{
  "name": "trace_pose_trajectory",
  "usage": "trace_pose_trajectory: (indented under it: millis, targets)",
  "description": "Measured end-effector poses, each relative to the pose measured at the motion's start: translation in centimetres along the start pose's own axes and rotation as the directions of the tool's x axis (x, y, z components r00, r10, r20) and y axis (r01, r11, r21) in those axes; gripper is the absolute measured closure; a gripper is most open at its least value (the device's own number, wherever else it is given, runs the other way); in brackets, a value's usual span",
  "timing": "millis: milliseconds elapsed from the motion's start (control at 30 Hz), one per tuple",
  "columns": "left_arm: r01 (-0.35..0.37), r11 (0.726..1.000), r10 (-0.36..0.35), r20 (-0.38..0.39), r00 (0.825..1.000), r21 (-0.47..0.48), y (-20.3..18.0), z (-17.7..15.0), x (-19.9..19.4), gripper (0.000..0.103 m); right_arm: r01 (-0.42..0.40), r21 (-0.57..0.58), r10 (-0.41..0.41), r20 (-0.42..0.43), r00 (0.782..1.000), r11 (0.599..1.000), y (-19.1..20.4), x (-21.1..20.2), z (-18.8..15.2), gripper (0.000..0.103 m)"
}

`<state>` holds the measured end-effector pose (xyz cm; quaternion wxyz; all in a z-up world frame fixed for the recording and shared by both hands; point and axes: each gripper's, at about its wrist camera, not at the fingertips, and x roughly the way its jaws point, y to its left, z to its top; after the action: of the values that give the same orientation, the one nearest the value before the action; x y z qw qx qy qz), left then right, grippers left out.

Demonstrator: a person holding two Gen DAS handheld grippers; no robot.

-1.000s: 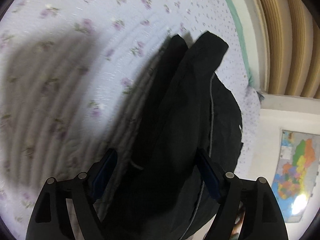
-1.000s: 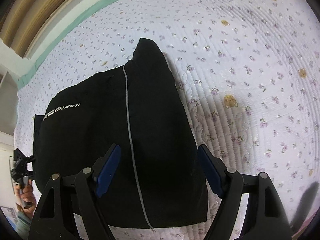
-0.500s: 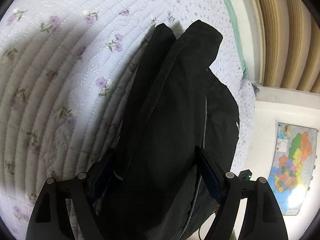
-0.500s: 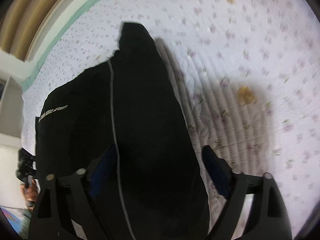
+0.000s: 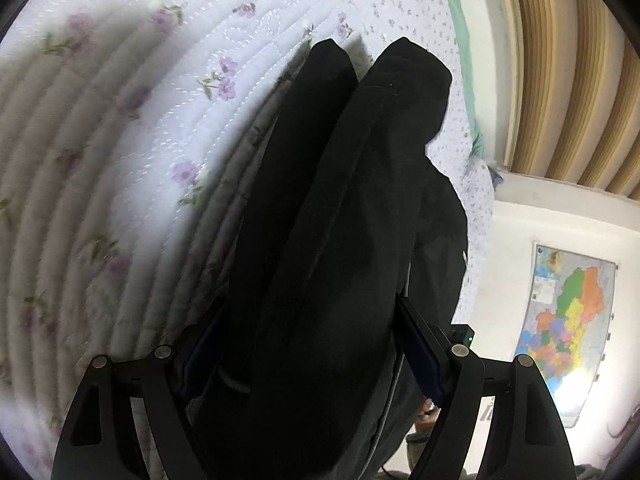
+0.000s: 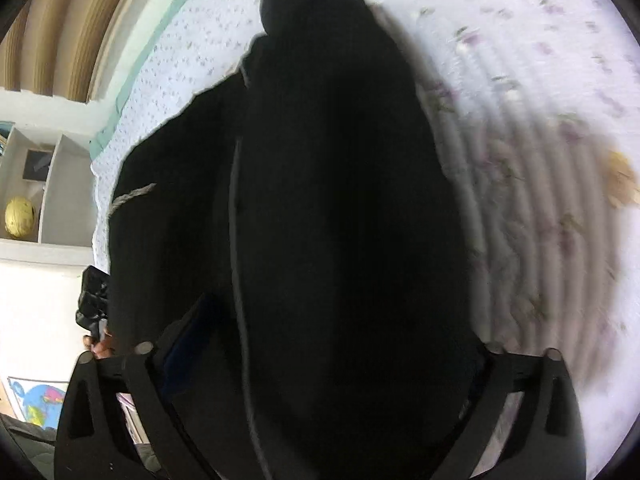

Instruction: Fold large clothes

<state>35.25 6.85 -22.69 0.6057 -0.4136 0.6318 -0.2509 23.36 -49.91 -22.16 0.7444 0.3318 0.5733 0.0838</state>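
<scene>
A large black garment (image 5: pixel 344 216) with a thin grey seam lies folded on a lilac flowered quilt (image 5: pixel 120 128). My left gripper (image 5: pixel 308 356) is open, its blue-padded fingers (image 5: pixel 416 344) straddling the garment's near end, with cloth bulging between them. In the right wrist view the same garment (image 6: pixel 344 200) fills the middle. My right gripper (image 6: pixel 320 364) is open too, fingers wide on either side of the near end. The cloth hides both fingertips there.
The quilt (image 6: pixel 540 100) spreads far around the garment. A green bed edge (image 5: pixel 460 40) and tan curtains (image 5: pixel 560 60) lie beyond. A coloured wall map (image 5: pixel 564 320) hangs at right. White shelves (image 6: pixel 36 184) stand at left in the right wrist view.
Both grippers have moved down and forward over the garment's near end, so the cloth now fills the space between the fingers. The fingers stayed wide open.
</scene>
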Motion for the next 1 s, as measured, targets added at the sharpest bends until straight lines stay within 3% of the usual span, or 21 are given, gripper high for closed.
trace_pose_trajectory:
  millis: [100,233,300,367,433,600,767,900,1000]
  targets:
    - [-0.022,1.0,0.022,0.007,1.0,0.012,-0.5,0.2,0.5,0.021,-0.015,-0.048,0.015,-0.003,1.0,0.999,1.2,1.4,0.9,0.0]
    - [-0.088,0.995,0.086,0.046,0.995,0.054,-1.8,-0.5,0.1,0.026,-0.021,-0.126,0.02,-0.015,1.0,0.992,3.8,2.0,1.1,0.009]
    - [-0.141,0.983,0.131,0.087,0.987,0.114,-3.7,-1.6,-0.6,0.046,-0.021,-0.14,0.021,-0.001,1.0,0.99,4.4,1.4,1.2,0.028]
    - [-0.156,0.971,0.133,0.129,0.983,0.184,-6.2,-3.1,-1.8,0.056,-0.029,-0.151,0.034,0.031,0.999,0.988,4.9,-0.1,0.6,0.047]
    - [-0.087,0.967,0.052,0.151,0.987,0.24,-9.0,-4.9,-3.3,0.06,-0.048,-0.164,0.058,0.058,0.997,0.985,5.6,-1.6,-0.1,0.056]
    - [0.058,0.933,-0.124,0.166,0.978,0.356,-15.8,-10.2,-6.2,0.061,-0.166,-0.197,0.189,0.107,0.976,0.966,8.5,-4.7,-3.3,0.058]
    - [0.104,0.882,-0.21,0.187,0.96,0.459,-20.1,-16.4,-10.1,0.061,-0.211,-0.246,0.254,0.157,0.954,0.946,11.6,-8.8,-7.7,0.058]
    - [0.146,0.87,-0.261,0.189,0.947,0.472,-20.4,-20.0,-12.3,0.061,-0.191,-0.27,0.252,0.212,0.944,0.944,13.9,-13.1,-10.5,0.058]
    - [0.169,0.877,-0.272,0.175,0.946,0.45,-18.2,-22.6,-13.8,0.061,-0.14,-0.289,0.208,0.221,0.953,0.947,15.1,-16.3,-12.7,0.058]
